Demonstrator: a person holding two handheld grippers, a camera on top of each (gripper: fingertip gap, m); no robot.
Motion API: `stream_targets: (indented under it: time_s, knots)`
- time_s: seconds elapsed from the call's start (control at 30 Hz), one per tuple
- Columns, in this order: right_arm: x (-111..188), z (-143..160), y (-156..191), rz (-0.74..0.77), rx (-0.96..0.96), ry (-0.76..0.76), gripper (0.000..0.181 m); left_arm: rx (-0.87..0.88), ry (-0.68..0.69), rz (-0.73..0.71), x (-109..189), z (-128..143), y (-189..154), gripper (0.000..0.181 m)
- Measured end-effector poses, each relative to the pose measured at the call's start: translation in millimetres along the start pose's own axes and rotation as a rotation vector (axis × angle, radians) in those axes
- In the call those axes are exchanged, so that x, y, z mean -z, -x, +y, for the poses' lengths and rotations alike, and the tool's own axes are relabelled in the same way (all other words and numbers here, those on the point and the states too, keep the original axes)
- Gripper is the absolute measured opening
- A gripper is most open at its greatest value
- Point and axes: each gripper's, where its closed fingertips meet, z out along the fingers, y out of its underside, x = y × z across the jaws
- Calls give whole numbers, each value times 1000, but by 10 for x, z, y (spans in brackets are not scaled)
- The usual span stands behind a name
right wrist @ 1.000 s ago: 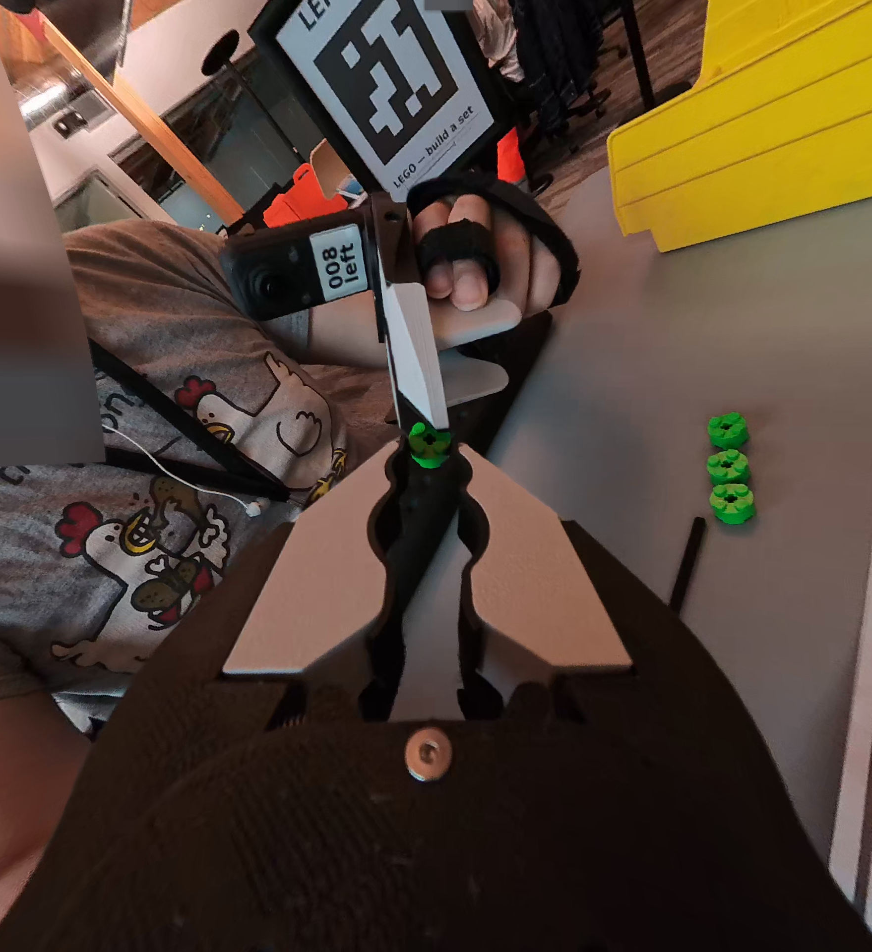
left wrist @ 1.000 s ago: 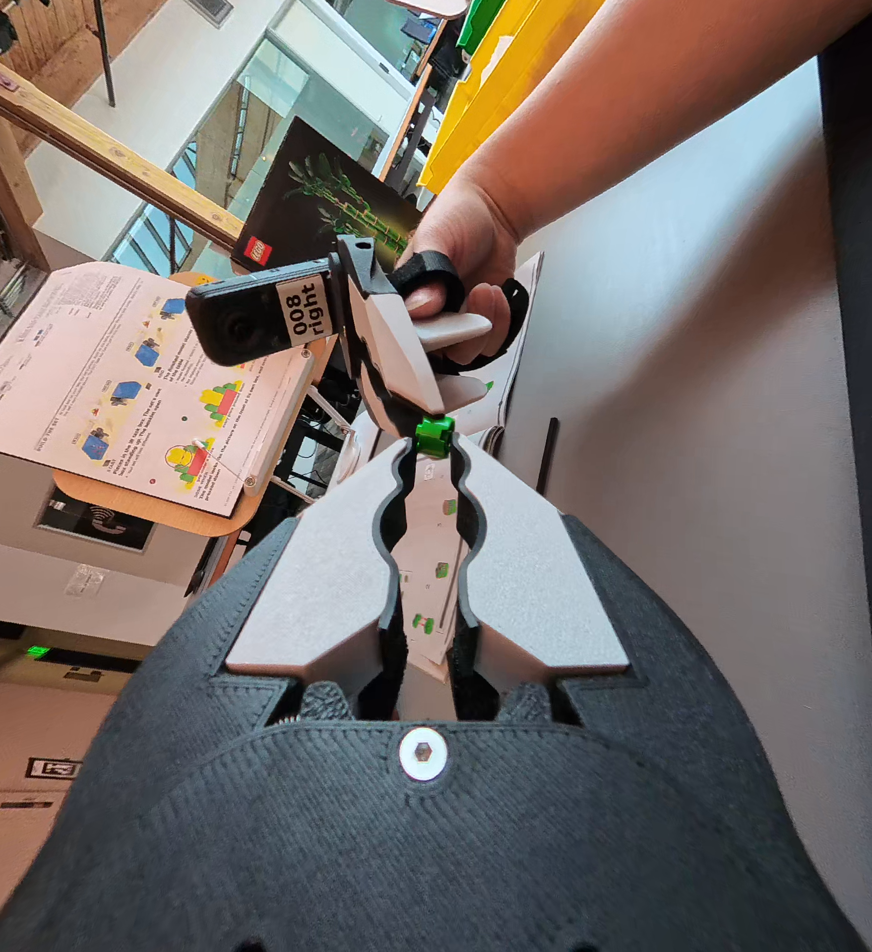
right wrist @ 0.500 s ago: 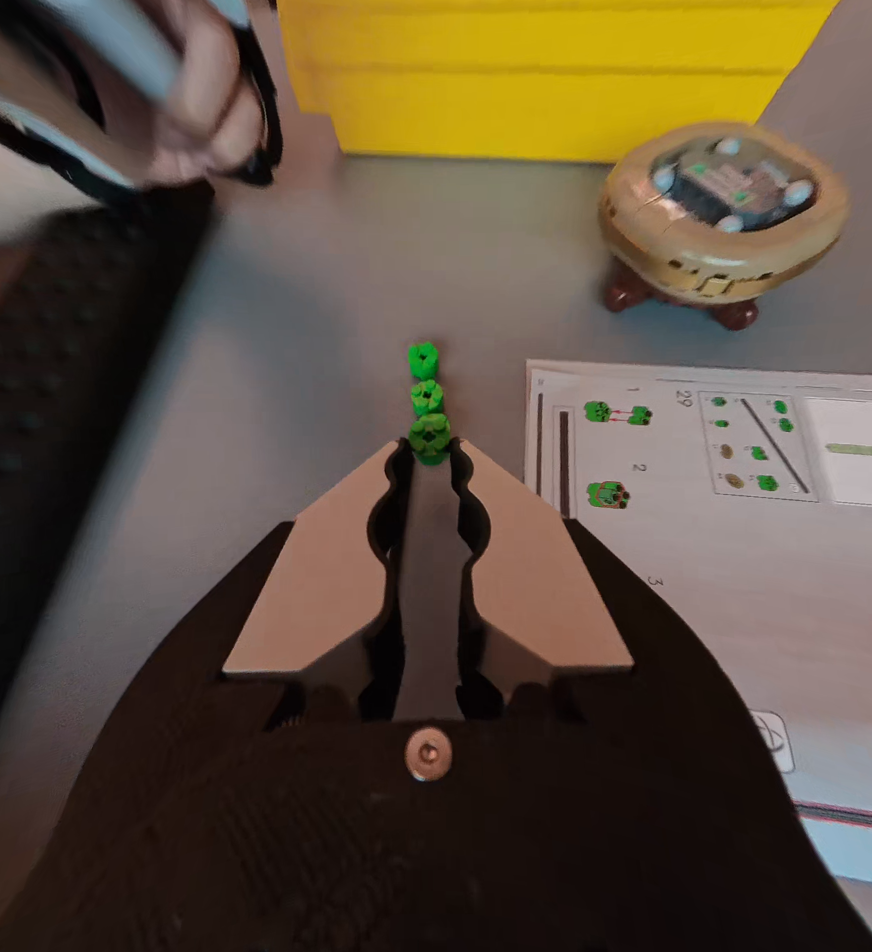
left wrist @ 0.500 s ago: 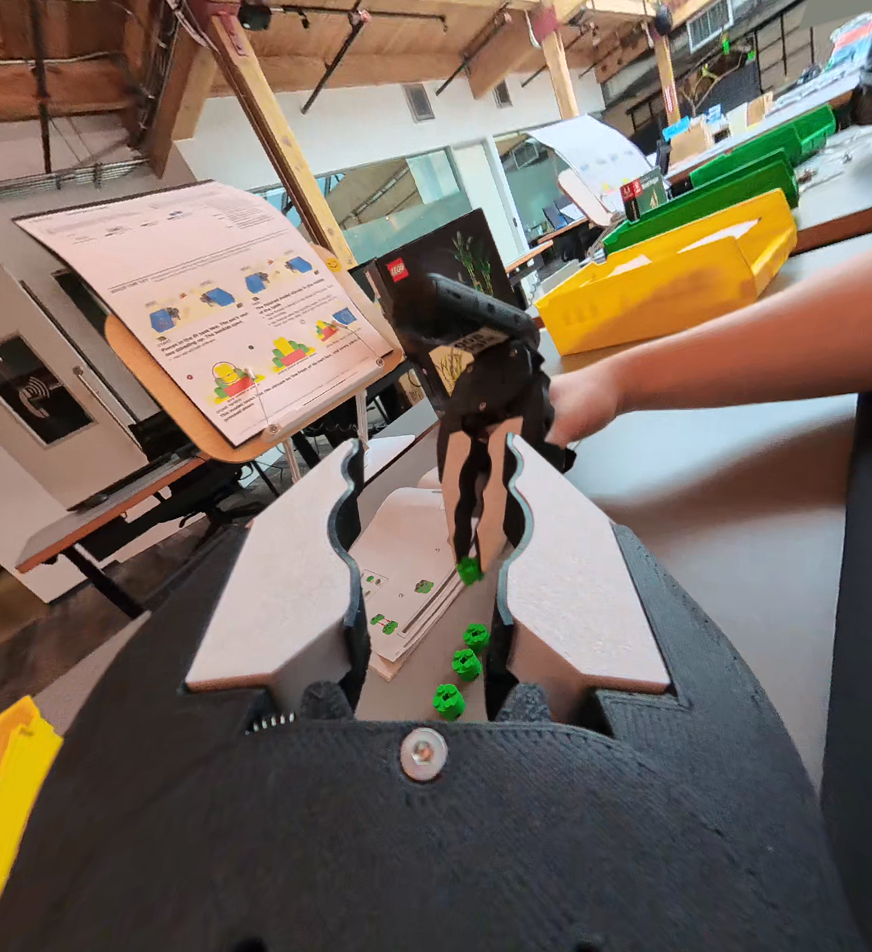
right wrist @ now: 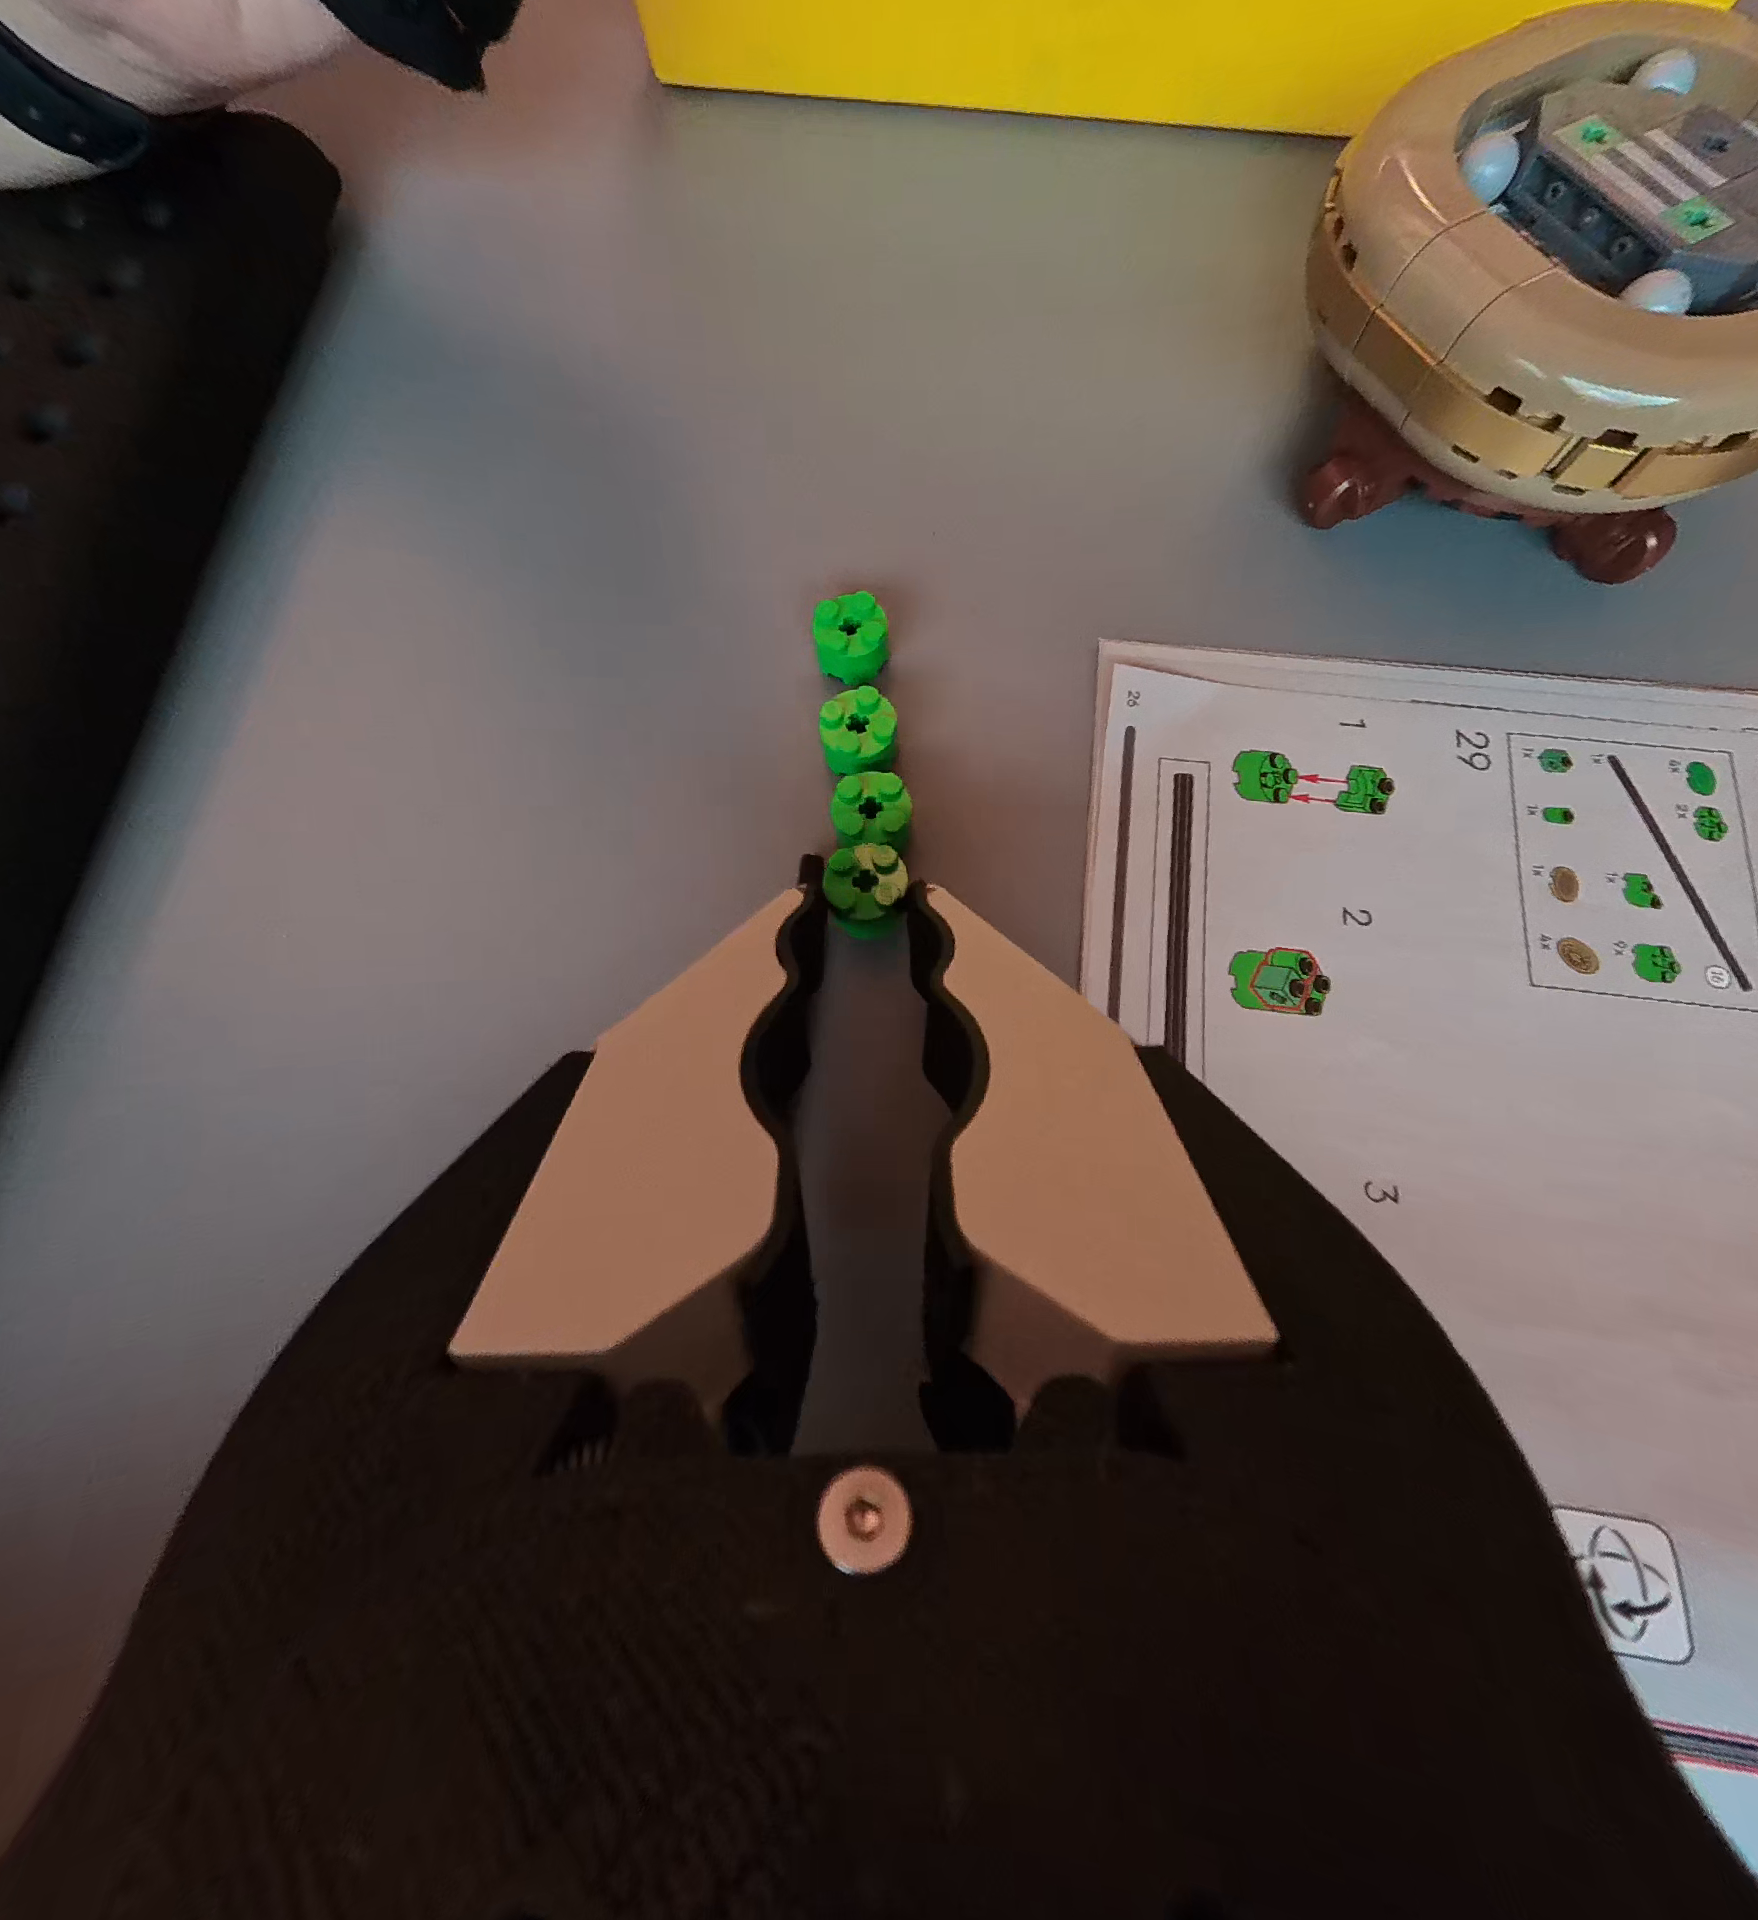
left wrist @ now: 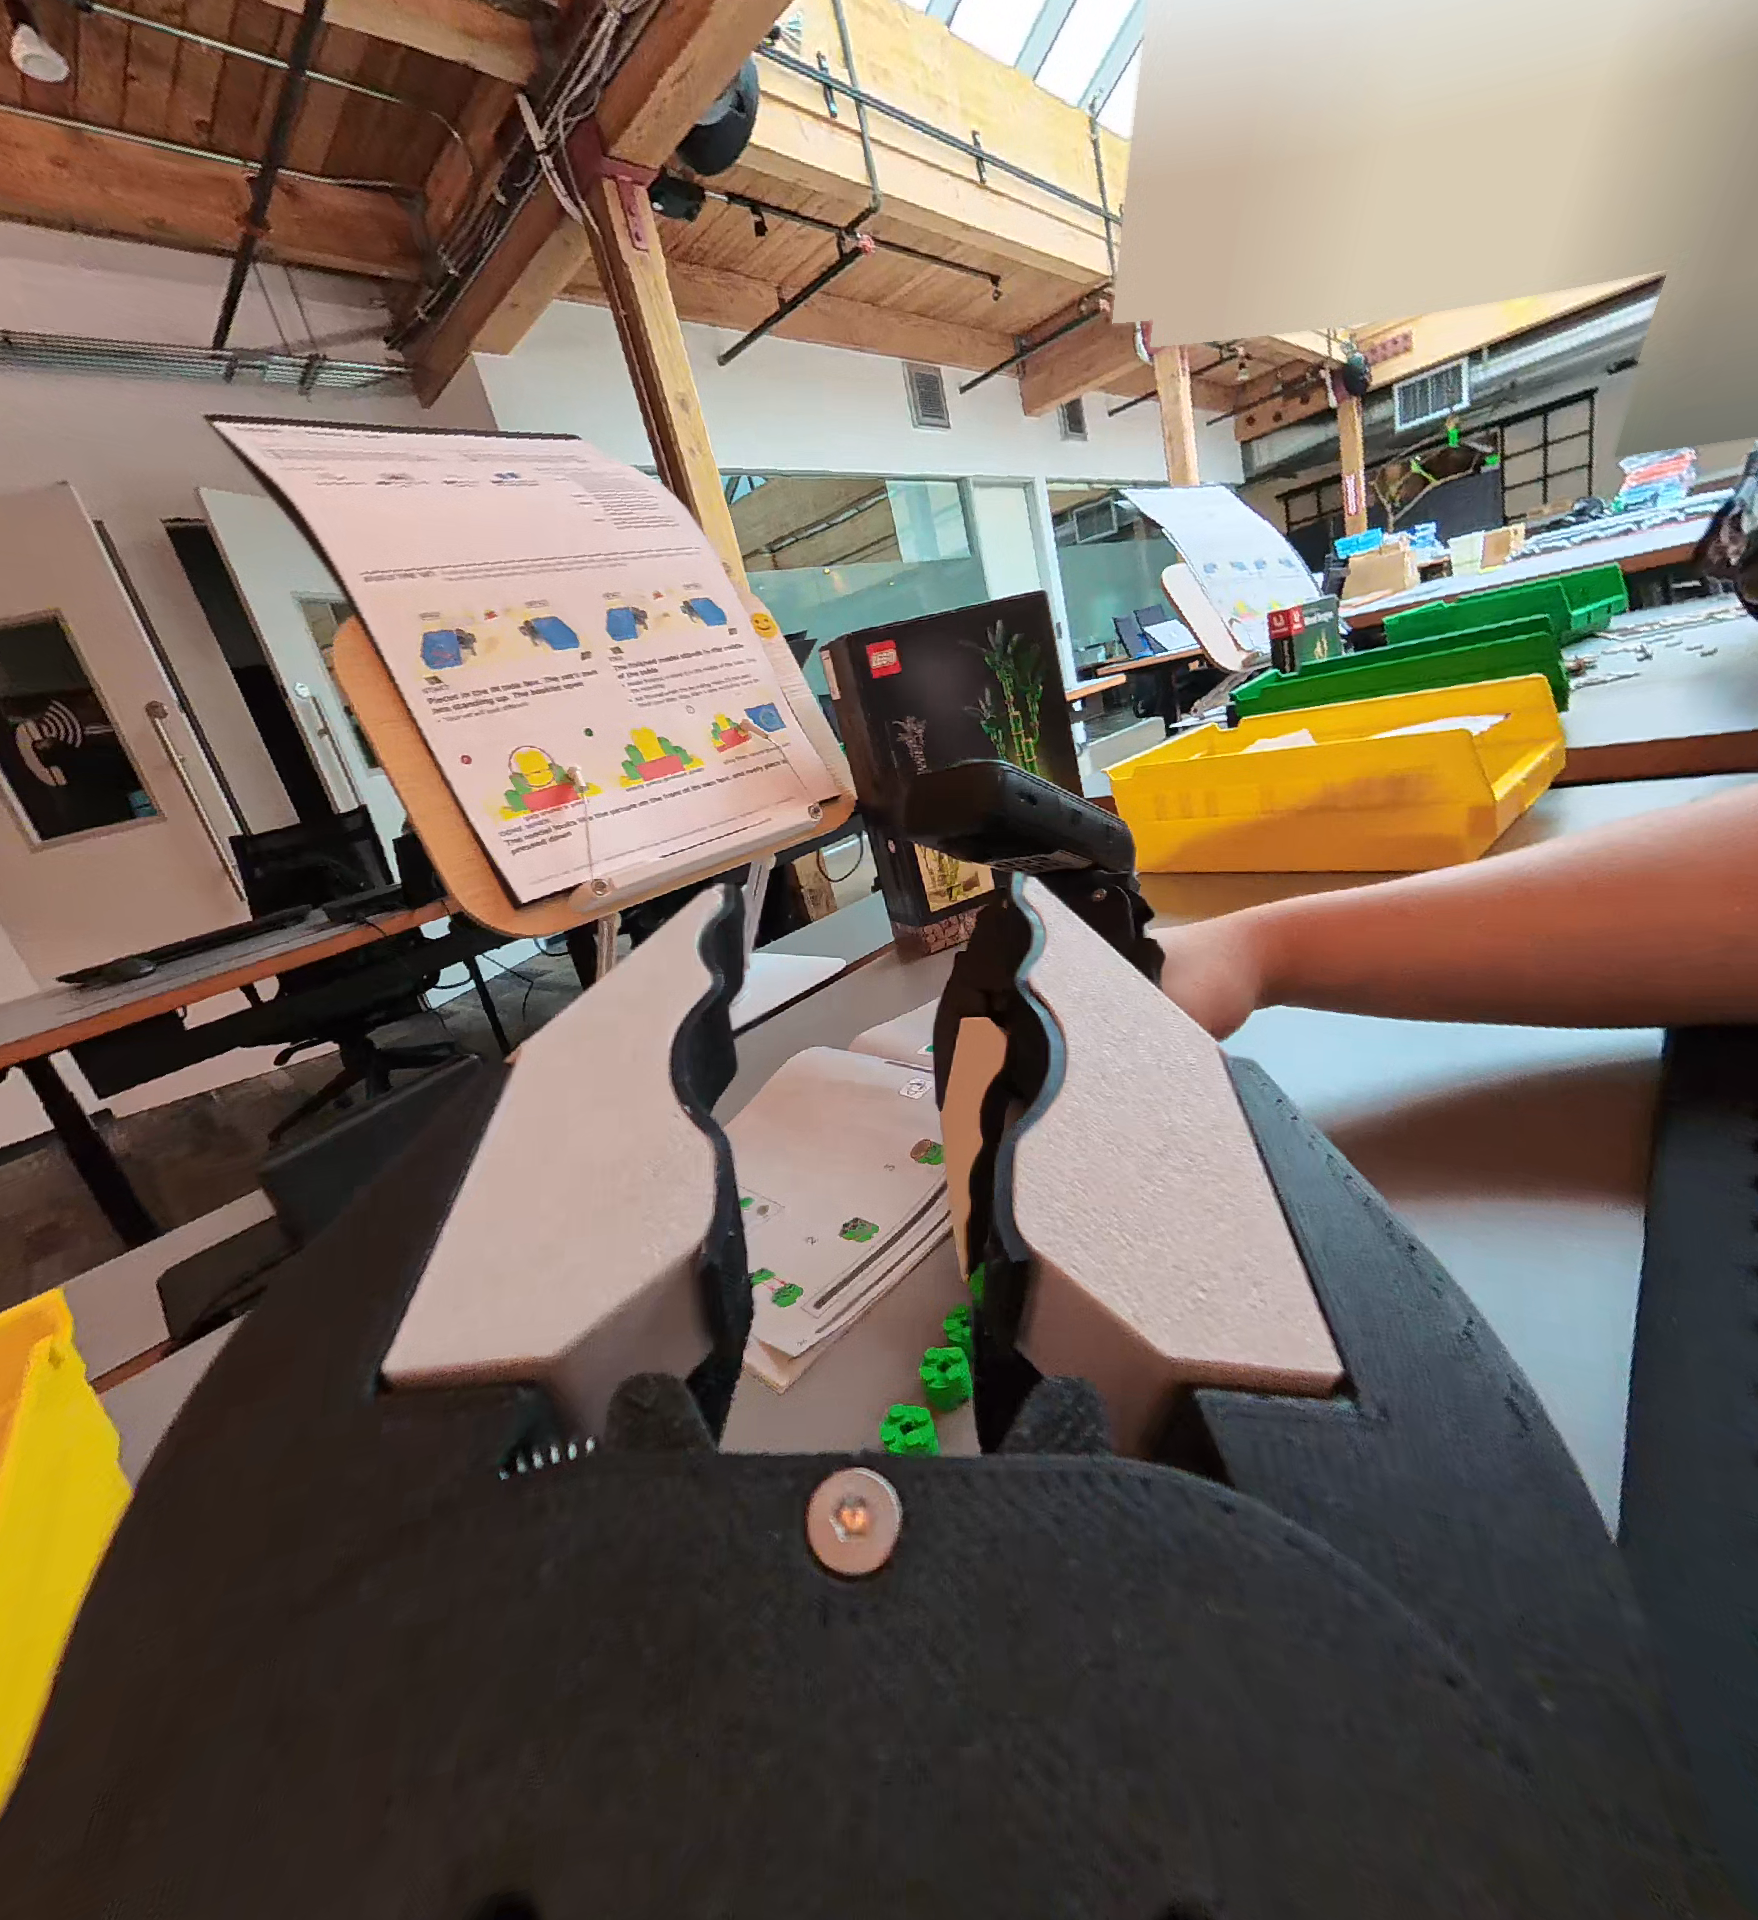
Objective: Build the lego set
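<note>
Right wrist view: right gripper pinches a green brick at its tips, three more bricks lined up just ahead; booklet right, pot beyond. Left gripper gapes, empty.

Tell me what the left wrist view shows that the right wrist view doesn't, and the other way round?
Only the left wrist view shows the sheet on a tilted stand, the black set box, green bins and the left gripper, open.

Only the right wrist view shows the tan round model and all four green round bricks, the nearest between the right gripper's fingers.

Both show the green brick row, the instruction booklet, a yellow bin and the grey table.
</note>
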Motion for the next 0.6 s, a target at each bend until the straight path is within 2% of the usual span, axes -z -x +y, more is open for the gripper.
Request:
stream_targets:
  time_s: [0.23,0.37,0.43,0.53,0.6]
  knots:
    - [-26,37,6,-10,-11,17,16,31,-7,-31,35,0,103,47]
    - [85,-50,-45,36,19,-29,24,39,-15,-84,93,-34,207,47]
    - [211,-177,-53,56,38,-98,26,85,-68,-155,209,-194,335,48]
    - [445,-311,-134,123,52,-186,26,140,-169,-290,573,-575,589,46]
    - [592,-352,-222,176,52,-234,26,80,-111,-399,843,-702,827,45]
